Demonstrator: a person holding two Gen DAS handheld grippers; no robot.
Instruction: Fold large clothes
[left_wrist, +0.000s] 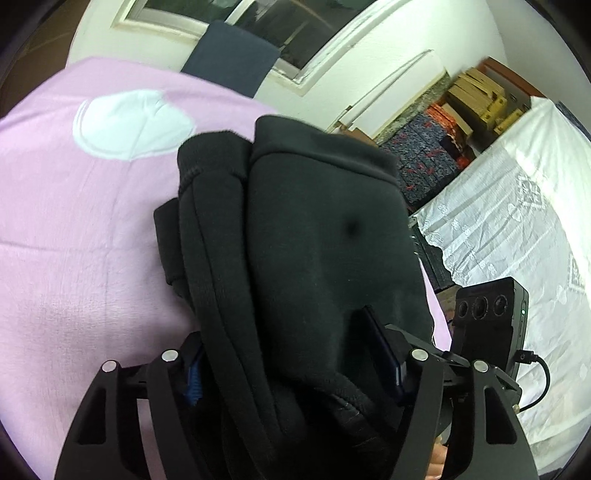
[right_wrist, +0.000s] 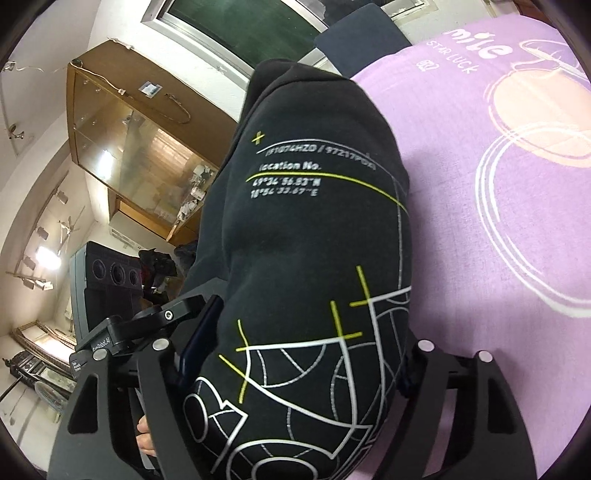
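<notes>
Left wrist view: left gripper (left_wrist: 291, 373) clamps a thick folded bundle of the black sweatshirt (left_wrist: 314, 229), both pads pressed against the fabric.
Right wrist view: right gripper (right_wrist: 303, 369) grips the printed side of the same garment (right_wrist: 306, 240).
Garment place: bunched between both tools, over the pink blanket (left_wrist: 74, 221).
Background: window (left_wrist: 280, 26), wooden cabinet (right_wrist: 129, 122).

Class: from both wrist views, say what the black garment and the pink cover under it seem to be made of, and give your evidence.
Black garment: likely thick knit fleece, matte; ribbed hem edge, soft bulky folds, printed white and yellow lines. Pink cover: probably thin woven cotton, matte; flat creases, printed white shapes.
</notes>
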